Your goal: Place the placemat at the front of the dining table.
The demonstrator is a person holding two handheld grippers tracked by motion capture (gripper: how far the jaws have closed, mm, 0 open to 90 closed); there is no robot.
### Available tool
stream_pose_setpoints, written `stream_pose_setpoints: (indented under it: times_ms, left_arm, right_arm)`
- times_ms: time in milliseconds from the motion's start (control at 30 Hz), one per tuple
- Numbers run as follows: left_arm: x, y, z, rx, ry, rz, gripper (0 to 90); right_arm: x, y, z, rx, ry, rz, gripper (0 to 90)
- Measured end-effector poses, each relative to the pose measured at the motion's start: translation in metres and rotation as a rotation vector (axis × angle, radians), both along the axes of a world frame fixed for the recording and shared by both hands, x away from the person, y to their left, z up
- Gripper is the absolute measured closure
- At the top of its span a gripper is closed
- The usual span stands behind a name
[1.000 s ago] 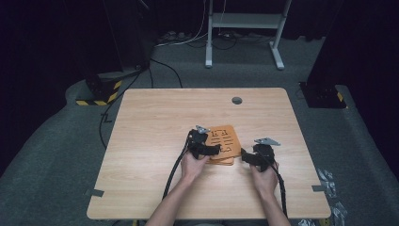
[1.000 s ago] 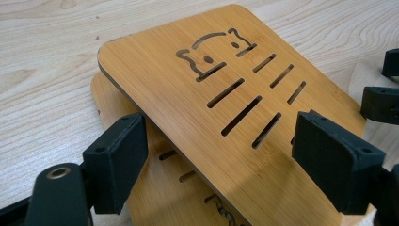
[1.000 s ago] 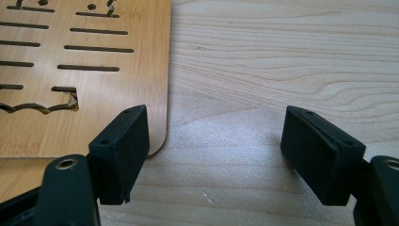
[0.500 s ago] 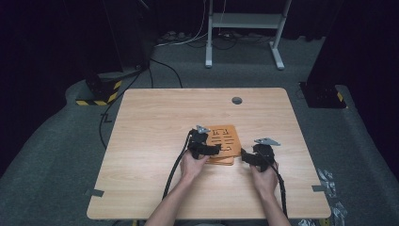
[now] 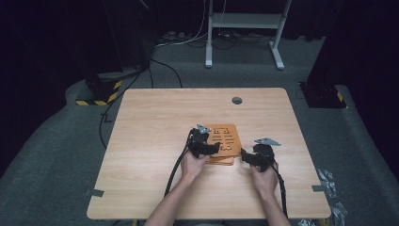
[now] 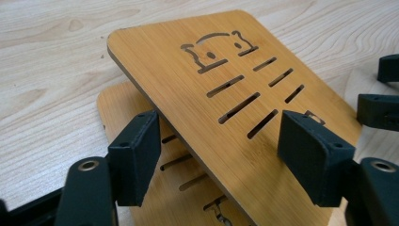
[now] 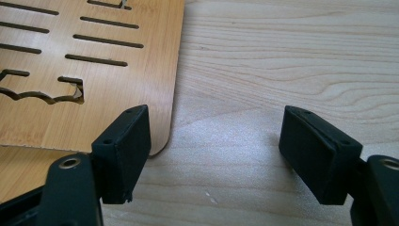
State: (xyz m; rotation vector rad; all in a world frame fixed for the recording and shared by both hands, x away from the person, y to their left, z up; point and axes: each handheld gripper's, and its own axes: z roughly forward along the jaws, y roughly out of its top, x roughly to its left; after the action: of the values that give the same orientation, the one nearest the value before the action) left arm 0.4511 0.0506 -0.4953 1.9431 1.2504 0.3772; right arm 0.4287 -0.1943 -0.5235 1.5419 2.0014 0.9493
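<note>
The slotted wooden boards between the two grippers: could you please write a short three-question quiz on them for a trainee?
1. True or false: the upper board lies flat on the lower board.
2. Which best describes the left gripper? A) shut on the upper board B) open, jaws either side of it C) open over bare table.
3. Fill in: the right gripper is open beside the upper board's ____.

Key
1. False: in the left gripper view it is tilted, one edge raised.
2. B.
3. Rounded corner.
</note>
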Motion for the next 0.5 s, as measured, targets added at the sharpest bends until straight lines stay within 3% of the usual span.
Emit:
stream_pose_setpoints:
  times_ms: [133, 233, 500]
  left_arm:
    - [0.001, 0.002, 0.003, -0.006, -0.002, -0.015, 33.3]
    - [0.001, 0.002, 0.007, -0.037, -0.001, -0.006, 34.4]
    - [0.0, -0.001, 0.015, -0.034, -0.016, -0.023, 36.0]
  right_arm:
    - [0.0, -0.001, 0.0, -0.008, -0.002, 0.009, 25.3]
    - [0.0, -0.001, 0.0, -0.003, 0.001, 0.005, 25.4]
    - [0.0, -0.001, 0.0, 0.008, -0.002, -0.002, 25.8]
